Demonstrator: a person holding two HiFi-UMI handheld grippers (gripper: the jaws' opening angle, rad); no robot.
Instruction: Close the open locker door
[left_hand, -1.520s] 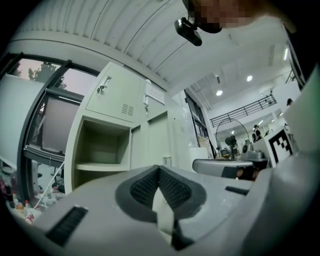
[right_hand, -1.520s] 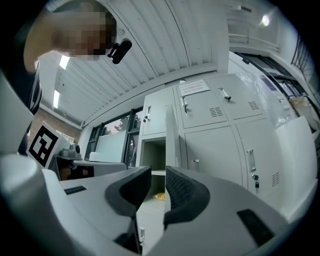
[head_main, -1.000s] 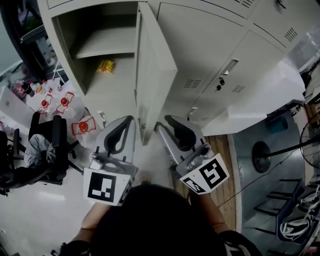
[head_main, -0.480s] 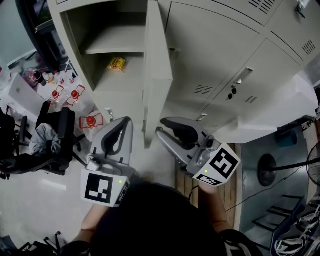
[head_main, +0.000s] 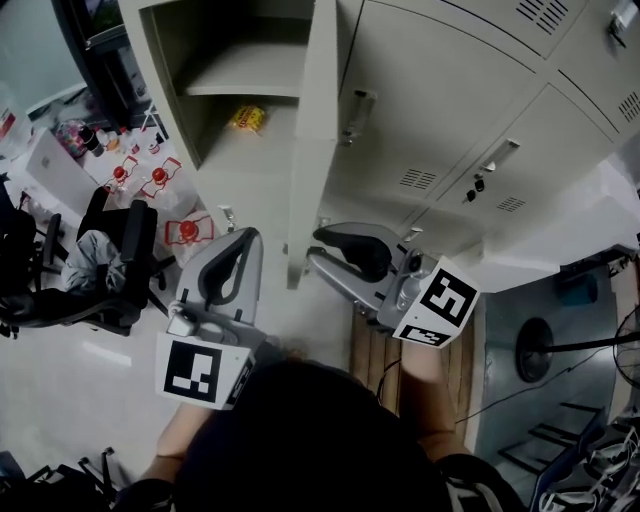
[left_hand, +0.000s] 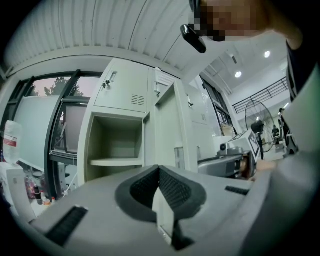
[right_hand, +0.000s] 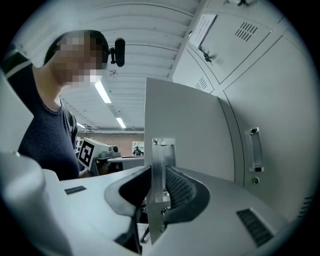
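Observation:
The open locker door stands out from the cream locker bank, nearly edge-on in the head view. Left of it the open compartment holds a shelf and a yellow packet. My right gripper reaches the door's lower free edge. In the right gripper view its pads are shut on a metal latch plate at the edge of the door. My left gripper hangs shut and empty, left of the door and apart from it. It faces the compartment and the door.
Shut lockers fill the wall to the right of the door. A black office chair and red-and-white bags sit on the floor at the left. Further right a floor fan stands, and a wooden strip lies under my right arm.
My right gripper has moved up and left to the door's edge. The door now looks narrower, more edge-on. My left gripper has barely moved.

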